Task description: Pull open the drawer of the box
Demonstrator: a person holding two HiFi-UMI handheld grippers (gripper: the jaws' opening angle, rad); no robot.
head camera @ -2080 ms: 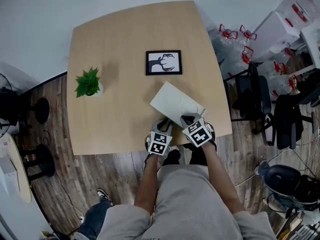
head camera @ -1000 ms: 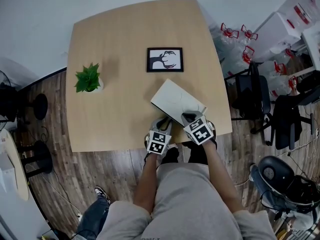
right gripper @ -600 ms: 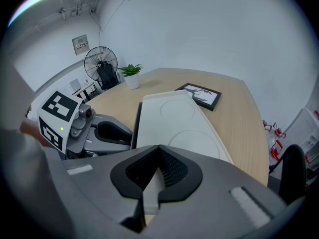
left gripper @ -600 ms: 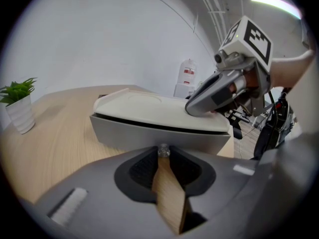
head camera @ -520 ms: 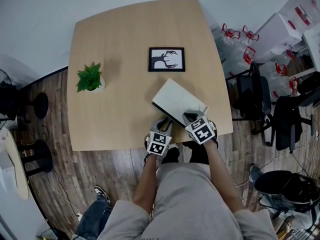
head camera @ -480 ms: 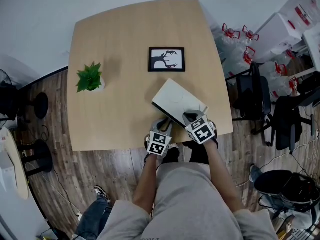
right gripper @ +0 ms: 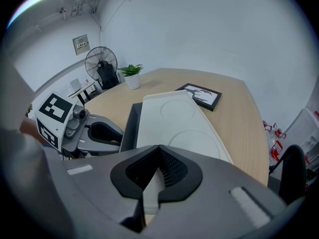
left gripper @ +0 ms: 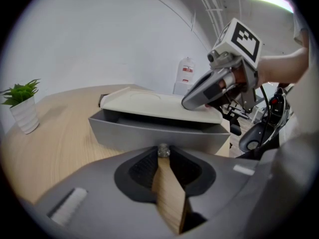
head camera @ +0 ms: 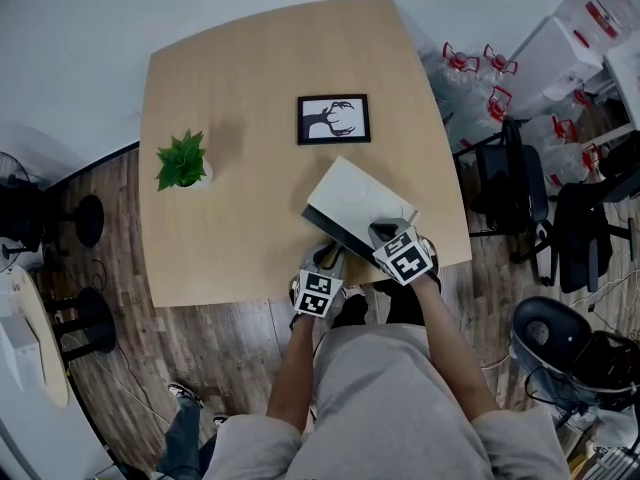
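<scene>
A flat box with a white lid [head camera: 357, 196] lies near the table's front right edge. Its grey drawer [left gripper: 149, 132] stands partly out toward me, with a dark gap under the lid. My left gripper [left gripper: 162, 152] is shut on the drawer's small metal knob [left gripper: 162, 150]; in the head view the left gripper [head camera: 326, 255] sits at the drawer front [head camera: 326, 230]. My right gripper [right gripper: 157, 151] is shut with nothing in it, its tips resting on the lid [right gripper: 174, 118] at the near corner, where the right gripper [head camera: 378, 231] shows in the head view.
The wooden table [head camera: 230, 118] carries a small potted plant [head camera: 181, 161] at the left and a framed picture [head camera: 334, 118] beyond the box. Black office chairs [head camera: 510, 188] and water bottles [head camera: 470, 68] stand to the right. A fan [right gripper: 101, 66] stands past the table.
The left gripper has drawn back a little toward me with the knob, and more of the drawer shows under the lid. The right gripper stays on the lid.
</scene>
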